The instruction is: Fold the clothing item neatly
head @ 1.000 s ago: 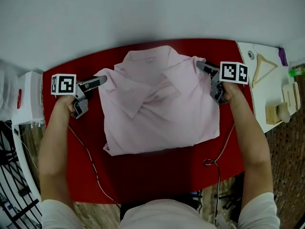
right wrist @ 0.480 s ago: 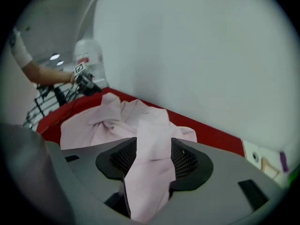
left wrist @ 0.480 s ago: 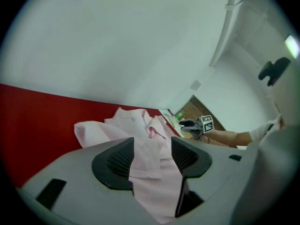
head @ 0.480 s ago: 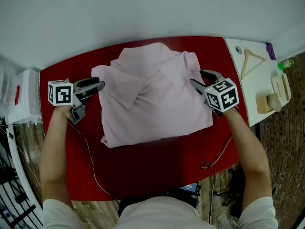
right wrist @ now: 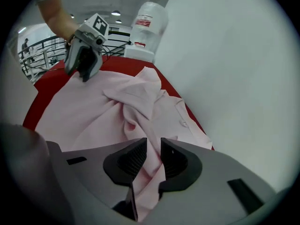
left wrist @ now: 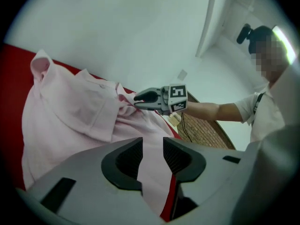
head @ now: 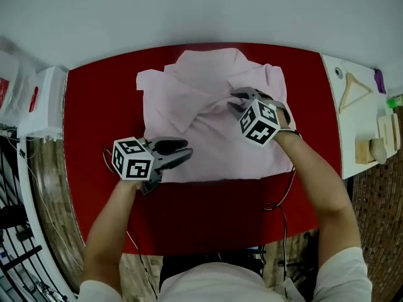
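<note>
Both claws were gaping wide at the shirt's (head: 201,131) two flanks a sec ago; they're now in on the cloth and have just been closing. Left claw (head: 187,151) has gone to the lower-left hem. It's approx half closed, with a clear gap btwn the pads and pink hem in that gap. I don't see the pads biting yet, so I'd call it not gripped. Right claw (head: 232,100) has rolled over and come inward onto the upper-right part, near the tucked sleeve. Its gap is much narrower, and a raised ridge of fabric runs straight through and fills it, so it looks pinched on the cloth.

Shirt lies mid-surface, front up, collar toward the far wall, sleeves already in, and seems not to have budged. My read: the side folds are done and this is the pick-up for the next fold. Nothing is lifted yet.

Round about:
- Red surface (head: 101,106) is bare on the near side, w/ room to lay a fold.
- White side table (head: 343,131) at right carries a hanger (head: 352,88) and wooden blocks (head: 368,150), well apart from the shirt.
- White box (head: 44,102) sits off the left edge.
- Cable (head: 280,197) loops on the surface just below the shirt's right corner. It's the one thing that could snag if the hem is dragged that way.
- Rumpled cloth near the collar may bunch up under the next fold.
</note>
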Demonstrator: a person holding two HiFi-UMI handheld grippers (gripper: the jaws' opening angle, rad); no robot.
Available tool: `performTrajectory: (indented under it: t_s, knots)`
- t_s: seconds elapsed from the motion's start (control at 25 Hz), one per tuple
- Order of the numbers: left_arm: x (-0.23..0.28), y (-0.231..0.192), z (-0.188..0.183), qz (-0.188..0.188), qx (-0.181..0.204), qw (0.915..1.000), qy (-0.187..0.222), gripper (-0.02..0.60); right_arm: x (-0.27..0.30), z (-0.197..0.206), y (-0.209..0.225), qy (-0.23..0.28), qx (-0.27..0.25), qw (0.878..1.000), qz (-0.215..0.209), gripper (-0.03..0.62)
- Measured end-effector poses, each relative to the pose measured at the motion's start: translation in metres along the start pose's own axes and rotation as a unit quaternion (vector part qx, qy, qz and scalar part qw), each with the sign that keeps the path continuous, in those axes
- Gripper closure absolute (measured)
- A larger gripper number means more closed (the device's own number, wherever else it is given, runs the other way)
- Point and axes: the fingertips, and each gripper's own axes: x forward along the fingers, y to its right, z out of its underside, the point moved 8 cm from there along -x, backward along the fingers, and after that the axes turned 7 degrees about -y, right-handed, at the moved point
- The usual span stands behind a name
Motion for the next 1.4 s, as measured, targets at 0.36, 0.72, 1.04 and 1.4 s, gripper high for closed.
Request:
performTrajectory:
  t_s: [0.36,0.72,1.04,1.4]
  knots:
    - [0.014,-0.008,0.037,-0.007,-0.045,0.9990,0.001,0.463,0.053,-0.016,0.009,-0.050,-0.052,0.993,-0.097,0.565]
    - [0.012,-0.011,0.038,-0.010,-0.055,0.9984,0.011,0.497,0.050,-0.023,0.071,-0.010,0.068,0.998,0.007,0.576]
    - [0.012,-0.013,0.038,-0.029,-0.067,0.9970,0.025,0.522,0.068,-0.007,0.101,-0.039,0.176,0.973,0.143,0.503]
    - [0.008,0.011,0.015,-0.022,-0.009,0.9992,0.032,0.520,0.013,-0.057,0.048,0.109,0.017,0.992,0.068,0.353]
